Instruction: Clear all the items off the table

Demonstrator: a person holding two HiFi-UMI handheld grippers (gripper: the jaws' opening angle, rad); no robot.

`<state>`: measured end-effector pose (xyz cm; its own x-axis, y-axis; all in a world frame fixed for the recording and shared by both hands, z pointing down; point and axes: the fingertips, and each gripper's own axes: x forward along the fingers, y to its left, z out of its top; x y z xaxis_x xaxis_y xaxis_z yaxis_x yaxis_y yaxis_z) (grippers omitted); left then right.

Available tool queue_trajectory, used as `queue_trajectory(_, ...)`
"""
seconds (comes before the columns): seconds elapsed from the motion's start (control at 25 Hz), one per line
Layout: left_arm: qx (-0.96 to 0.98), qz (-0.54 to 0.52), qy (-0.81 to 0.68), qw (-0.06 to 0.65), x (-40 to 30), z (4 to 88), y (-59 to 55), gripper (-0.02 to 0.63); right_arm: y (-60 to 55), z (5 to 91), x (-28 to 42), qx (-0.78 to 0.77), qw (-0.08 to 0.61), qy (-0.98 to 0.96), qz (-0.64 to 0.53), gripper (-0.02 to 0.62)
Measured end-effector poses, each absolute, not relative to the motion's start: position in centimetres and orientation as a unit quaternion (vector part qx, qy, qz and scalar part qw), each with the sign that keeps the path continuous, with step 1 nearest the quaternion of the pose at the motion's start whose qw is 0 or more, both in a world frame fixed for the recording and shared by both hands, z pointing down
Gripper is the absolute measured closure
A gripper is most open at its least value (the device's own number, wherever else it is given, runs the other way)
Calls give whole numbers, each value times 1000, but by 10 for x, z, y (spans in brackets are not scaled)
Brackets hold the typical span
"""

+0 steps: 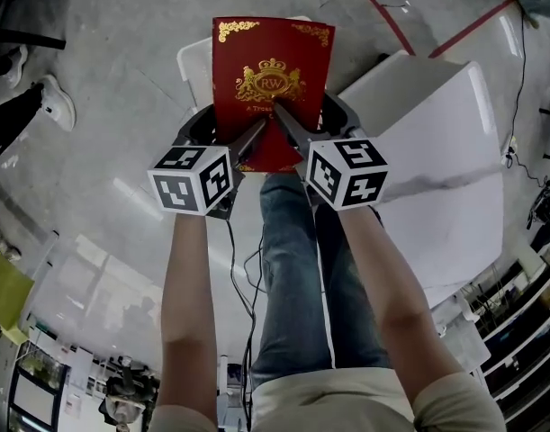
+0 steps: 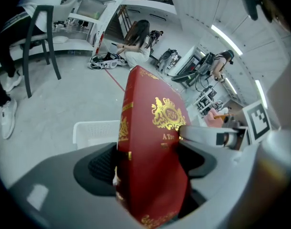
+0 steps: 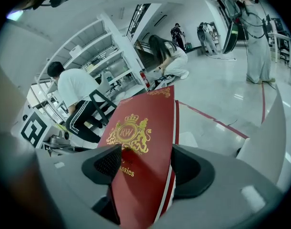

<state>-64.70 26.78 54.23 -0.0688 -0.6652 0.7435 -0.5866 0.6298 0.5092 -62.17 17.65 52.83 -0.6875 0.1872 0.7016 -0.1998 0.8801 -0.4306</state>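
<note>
**Carry-and-deposit step, red box off the worktop.** The red box (image 1: pixel 273 79) is held in the air by both tools at once. The left hand-held gripper (image 1: pixel 254 138) pinches the box's near left part, and the right hand-held gripper (image 1: pixel 284 120) pinches it just beside, on the right. In each gripper view the box stands between the two pads, which press on its opposite faces (left gripper view (image 2: pixel 150 163), right gripper view (image 3: pixel 145 171)). The box hangs above a white basket (image 1: pixel 192 61) on the floor, left of the white worktop (image 1: pixel 437 151), and touches neither. No other item shows on the visible part of the worktop.

The step in hand appears to be delivery to the basket. The next move likely calls for lowering the box level into the basket's opening. Both grippers would then spread together so it does not tip.
</note>
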Motion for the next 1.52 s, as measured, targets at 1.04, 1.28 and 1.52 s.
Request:
queue_trajectory(1.04, 388, -65, -718, 574, -656, 641, 290, 207, 197, 629, -641, -28, 463, -851, 246, 275)
queue_trajectory(1.28, 380, -73, -715, 583, -649, 653, 291, 207, 197, 641, -635, -30, 476, -844, 244, 275)
queue_trajectory(1.52, 373, -75, -711, 591, -639, 660, 293, 206, 199, 650, -624, -27, 491, -833, 254, 276)
